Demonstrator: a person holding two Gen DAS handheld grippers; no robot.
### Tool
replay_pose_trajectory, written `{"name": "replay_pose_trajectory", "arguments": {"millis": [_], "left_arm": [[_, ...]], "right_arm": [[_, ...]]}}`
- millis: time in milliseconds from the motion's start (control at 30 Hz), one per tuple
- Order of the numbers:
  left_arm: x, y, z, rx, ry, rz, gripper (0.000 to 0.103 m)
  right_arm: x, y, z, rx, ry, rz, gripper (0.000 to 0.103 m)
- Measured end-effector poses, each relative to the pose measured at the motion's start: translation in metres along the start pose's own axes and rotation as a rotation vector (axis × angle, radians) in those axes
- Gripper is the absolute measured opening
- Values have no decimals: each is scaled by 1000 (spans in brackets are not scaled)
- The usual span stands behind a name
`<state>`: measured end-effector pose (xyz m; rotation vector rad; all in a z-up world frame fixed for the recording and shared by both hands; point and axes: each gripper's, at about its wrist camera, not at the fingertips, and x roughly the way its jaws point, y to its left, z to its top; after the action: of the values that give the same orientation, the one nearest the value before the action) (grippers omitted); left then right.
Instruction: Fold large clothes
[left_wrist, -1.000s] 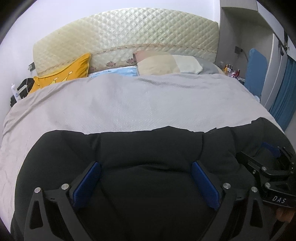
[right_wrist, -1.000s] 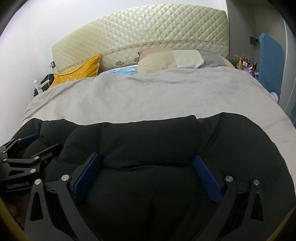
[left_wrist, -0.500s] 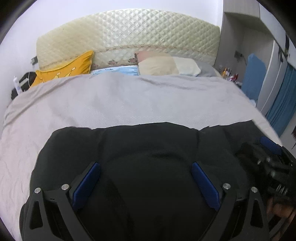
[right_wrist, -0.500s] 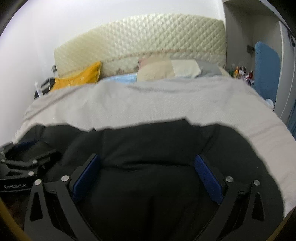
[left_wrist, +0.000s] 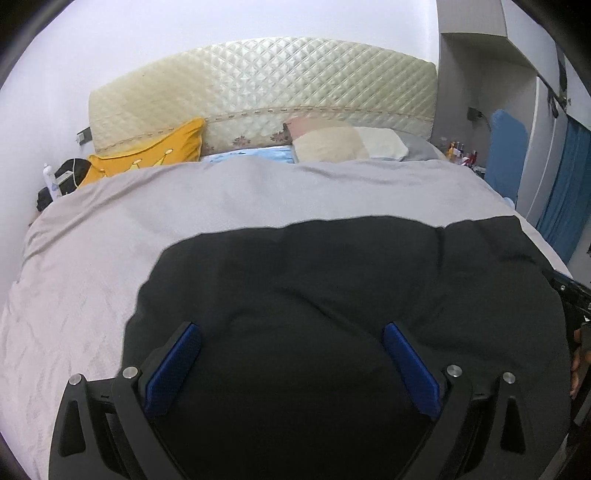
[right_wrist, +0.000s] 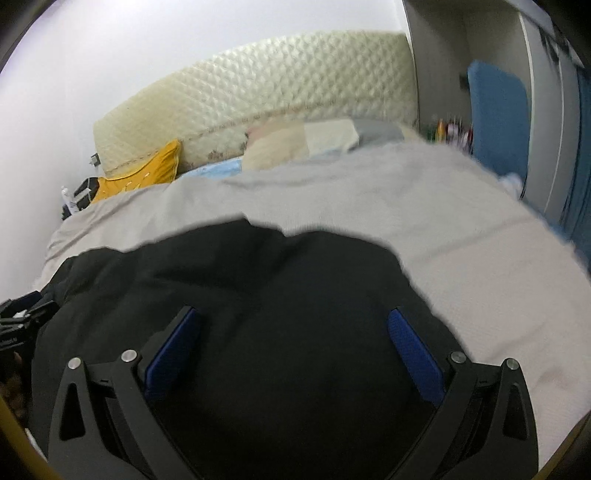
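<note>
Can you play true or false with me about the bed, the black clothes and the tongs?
1. The black garment lies on a grey bedcover. True.
2. The left tongs are squeezed shut. False: they are wide open.
3. A yellow cushion sits by the headboard. True.
4. The right tongs hold a red sock. False: they are open, over the black garment.
5. The headboard is bright blue. False: it is cream and quilted.

Black garment (right_wrist: 280, 295) on grey bedspread (right_wrist: 424, 206)
</note>
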<state>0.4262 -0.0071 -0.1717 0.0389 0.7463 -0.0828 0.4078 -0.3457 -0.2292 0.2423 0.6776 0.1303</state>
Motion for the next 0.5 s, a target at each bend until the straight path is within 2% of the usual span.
{"name": "replay_pose_trajectory", "arguments": {"millis": [167,300,400,500], "left_arm": [[-4,-1,0,-11,-6,0,102],[-19,-8,3,-12,-4,17,102],[-47,-17,12,-42,-25,-19,101],[-82,-34,19,-14,-79,-6,101]], "right_arm": [[6,-4,-4,22,7,-32,102],[-8,10,1,-32,-18,-85,102],[-29,23,5,-63,-24,-53,103],[-58,38,8,-97,-61,-37,103]]}}
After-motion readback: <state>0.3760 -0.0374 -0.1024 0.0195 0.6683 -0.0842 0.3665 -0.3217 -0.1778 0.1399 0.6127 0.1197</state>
